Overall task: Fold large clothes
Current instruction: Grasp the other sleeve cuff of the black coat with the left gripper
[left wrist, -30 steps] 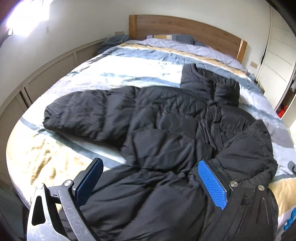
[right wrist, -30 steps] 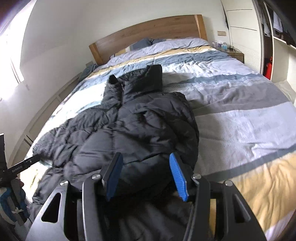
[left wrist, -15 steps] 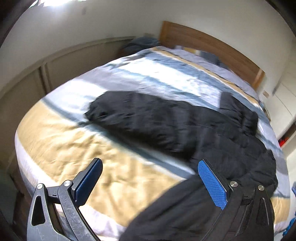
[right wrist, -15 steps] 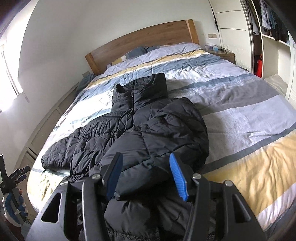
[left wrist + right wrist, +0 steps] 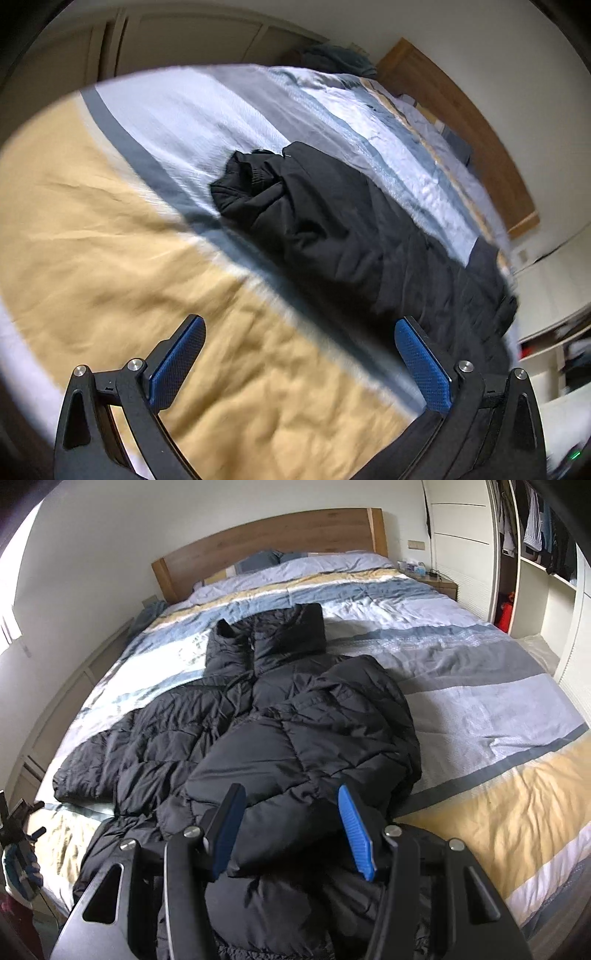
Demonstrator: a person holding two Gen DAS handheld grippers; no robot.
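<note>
Left wrist view: the left tongs (image 5: 299, 365) gape wide and empty over the yellow stripe of the bed (image 5: 110, 229). The black puffer jacket's outstretched sleeve (image 5: 258, 184) lies toward one o'clock, its long axis running from eleven to four.

Right wrist view: the right tongs (image 5: 291, 830) stand half open, straddling a folded-over sleeve of the jacket (image 5: 295, 746) without clearly pinching it; the collar points to twelve. The left hand is nearer the outstretched sleeve. No containers in play.

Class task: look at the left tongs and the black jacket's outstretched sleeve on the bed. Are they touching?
Apart. In the left wrist view the left tongs hang open over yellow bedding, and the sleeve lies farther up the bed.
</note>
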